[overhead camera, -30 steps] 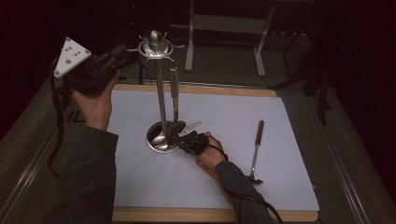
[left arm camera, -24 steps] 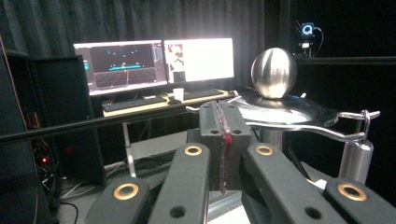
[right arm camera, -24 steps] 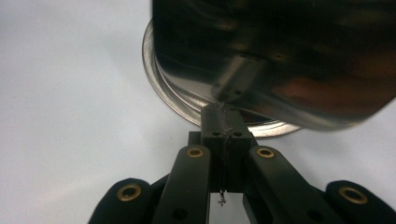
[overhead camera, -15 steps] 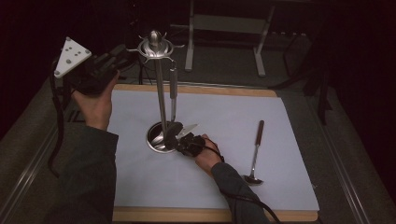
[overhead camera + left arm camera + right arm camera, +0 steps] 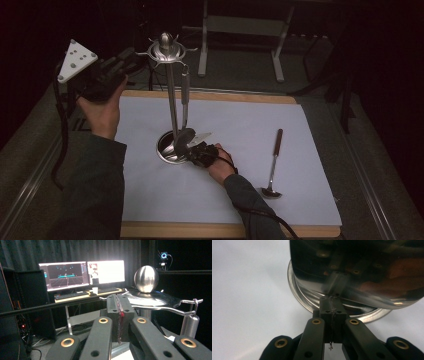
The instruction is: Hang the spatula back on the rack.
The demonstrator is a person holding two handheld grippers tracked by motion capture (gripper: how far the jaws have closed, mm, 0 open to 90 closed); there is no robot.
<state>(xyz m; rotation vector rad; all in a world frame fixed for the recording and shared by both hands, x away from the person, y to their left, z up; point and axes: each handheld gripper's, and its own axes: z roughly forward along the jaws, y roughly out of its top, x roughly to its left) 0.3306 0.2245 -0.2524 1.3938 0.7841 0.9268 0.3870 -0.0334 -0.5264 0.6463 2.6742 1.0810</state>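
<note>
A steel utensil stand (image 5: 172, 100) with a ball top (image 5: 146, 278) rises from a round base (image 5: 312, 298) on the white mat. One spoon hangs from a hook, handle (image 5: 185, 95) down, with its shiny head (image 5: 362, 272) over the base. My right gripper (image 5: 194, 149) lies low on the mat, jaws shut on the lower edge of that head. My left gripper (image 5: 125, 62) is held high at the stand's crown, jaws shut on a hook arm (image 5: 103, 298). A dark-handled ladle (image 5: 273, 165) lies flat on the mat to the right.
The white mat (image 5: 310, 130) sits on a wooden board (image 5: 220, 96). A metal frame (image 5: 240, 30) stands behind the table. The left gripper view looks past the stand to lit monitors (image 5: 82, 273) on a desk.
My right gripper has slid a little left toward the stand's base and the spoon's head. The left gripper has stayed at the crown.
</note>
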